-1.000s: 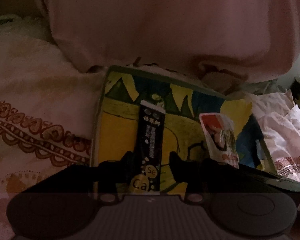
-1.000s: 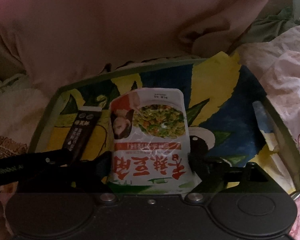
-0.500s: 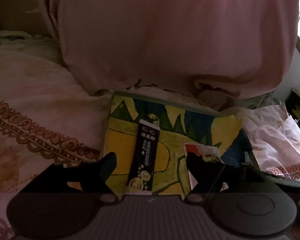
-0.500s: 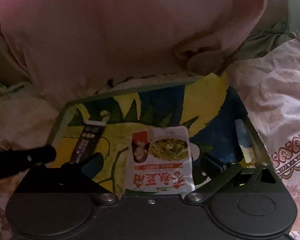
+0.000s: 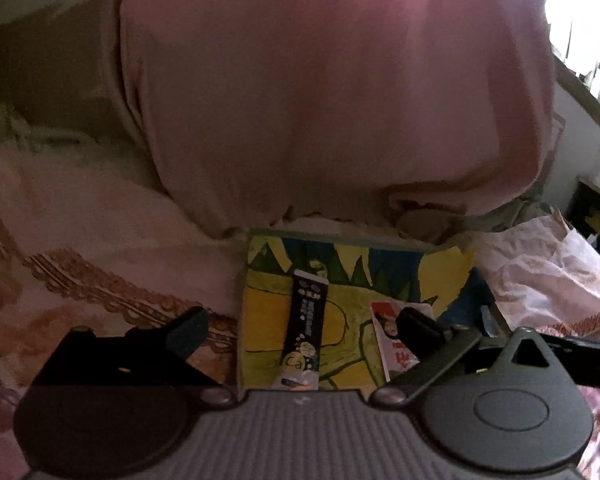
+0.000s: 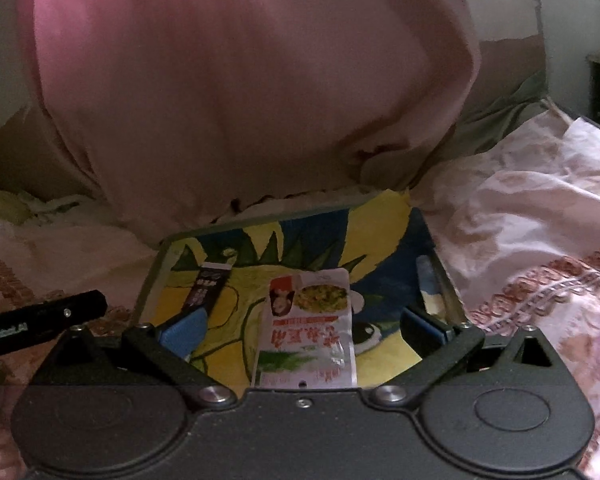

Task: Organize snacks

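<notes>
A painted tray [image 6: 424, 236] lies on a bed [image 6: 540, 208] in front of a big pink pillow [image 6: 240, 80], and both snacks lie flat inside it. The dark stick sachet [image 5: 305, 328] sits near the tray's left side, lengthwise, its white end toward the pillow. The white pouch [image 6: 308, 320] with the red lettering lies just right of it, apart from it, near the tray's middle.

The left hand-held gripper [image 5: 300, 332] has its jaws opening, wide apart, with the sachet showing between them but not pressed by either pad. The right hand-held gripper [image 6: 304, 332] stands fully spread, the pouch lying in the gap, untouched.

Both packets look light and thin. The sachet should be fairly stiff along its length but narrow, so it would best be pinched across its width near the middle; taken by one end it would likely droop. The pouch is soft, glossy film, probably slippery and easy to crumple; a sealed edge, top or bottom, looks the safer hold, since the filled belly may give under the pads. Lying flat on the tray, either one may be awkward to get a finger under.
</notes>
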